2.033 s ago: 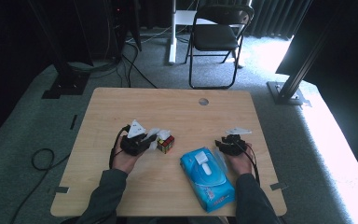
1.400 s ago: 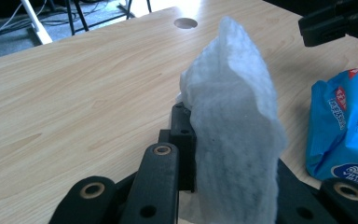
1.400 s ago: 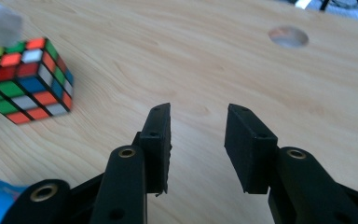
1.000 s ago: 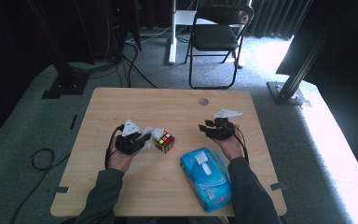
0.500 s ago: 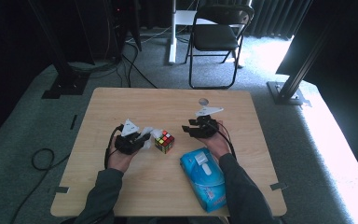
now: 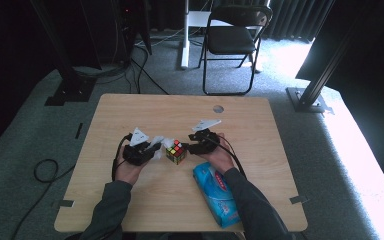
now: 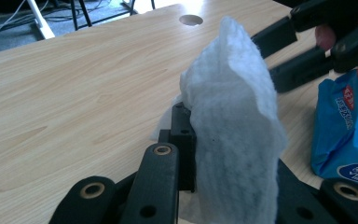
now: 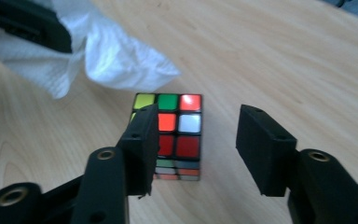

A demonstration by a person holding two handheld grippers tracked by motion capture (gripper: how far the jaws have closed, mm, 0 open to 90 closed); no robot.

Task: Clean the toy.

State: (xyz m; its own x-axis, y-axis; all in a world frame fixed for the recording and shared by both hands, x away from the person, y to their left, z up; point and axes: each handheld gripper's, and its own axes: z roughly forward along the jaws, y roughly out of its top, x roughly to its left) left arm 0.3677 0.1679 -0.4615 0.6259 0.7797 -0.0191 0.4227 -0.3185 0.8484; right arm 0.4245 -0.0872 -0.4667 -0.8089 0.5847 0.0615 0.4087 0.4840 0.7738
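Note:
A scrambled Rubik's cube (image 6: 176,151) sits on the wooden table (image 6: 130,115) between my two grippers. My left gripper (image 6: 141,151) is just left of it, shut on a crumpled white wipe (image 6: 157,142). In the left gripper view the wipe (image 7: 233,121) stands upright between the jaws of that gripper (image 7: 214,149). My right gripper (image 6: 200,145) is close to the cube's right side. In the right gripper view it (image 8: 200,144) is open, its jaws low and just short of the cube (image 8: 175,133), with the wipe (image 8: 98,56) beyond.
A blue pack of wipes (image 6: 217,192) lies by the front edge under the right forearm, and shows as the blue pack (image 7: 345,126) in the left gripper view. A round cable hole (image 6: 218,108) is in the table's far side. A folding chair (image 6: 230,40) stands behind the table.
My right gripper has moved left and forward from beside the blue pack up to the cube. The left gripper has stayed in place with the wipe.

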